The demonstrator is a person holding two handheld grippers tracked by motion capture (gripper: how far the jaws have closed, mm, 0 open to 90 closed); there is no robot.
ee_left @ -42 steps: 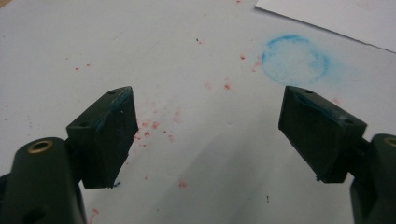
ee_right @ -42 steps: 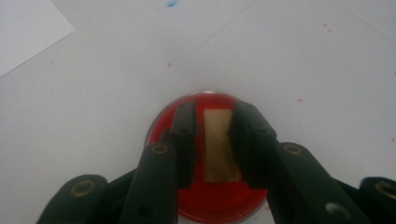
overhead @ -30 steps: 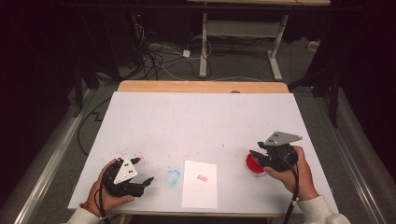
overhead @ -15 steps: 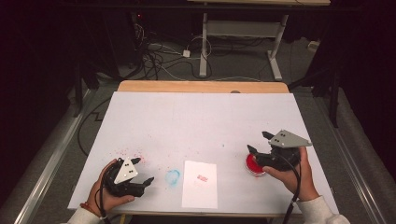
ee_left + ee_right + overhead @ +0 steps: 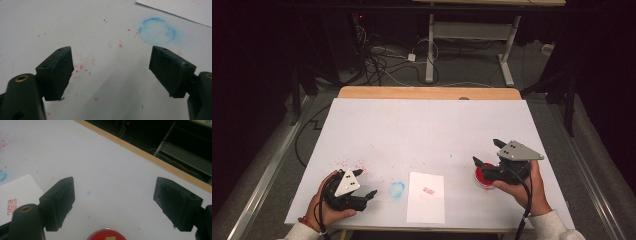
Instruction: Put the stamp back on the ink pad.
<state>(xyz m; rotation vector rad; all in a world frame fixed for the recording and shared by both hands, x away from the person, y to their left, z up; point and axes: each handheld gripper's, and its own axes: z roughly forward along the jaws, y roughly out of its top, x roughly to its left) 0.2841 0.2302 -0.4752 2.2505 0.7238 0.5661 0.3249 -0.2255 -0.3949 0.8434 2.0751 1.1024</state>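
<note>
A round red ink pad (image 5: 483, 178) sits on the white table near the right front edge, and its rim also shows in the right gripper view (image 5: 106, 235). My right gripper (image 5: 487, 152) hovers just over and behind it, open and empty (image 5: 113, 195). A white sheet of paper (image 5: 426, 197) with a small red stamp mark (image 5: 428, 190) lies at the front centre. In the right gripper view the sheet (image 5: 18, 191) and its mark (image 5: 12, 206) are at the left. My left gripper (image 5: 366, 182) rests open and empty at the front left (image 5: 111, 67).
A blue ring stain (image 5: 397, 189) marks the table between the left gripper and the paper, ahead of the left jaws (image 5: 157, 31). Red specks dot the surface (image 5: 349, 162). A wooden strip (image 5: 429, 93) edges the far side. Cables and a desk frame stand on the floor beyond.
The right gripper has turned and shifted slightly above the red pad. The left gripper has stayed where it was.
</note>
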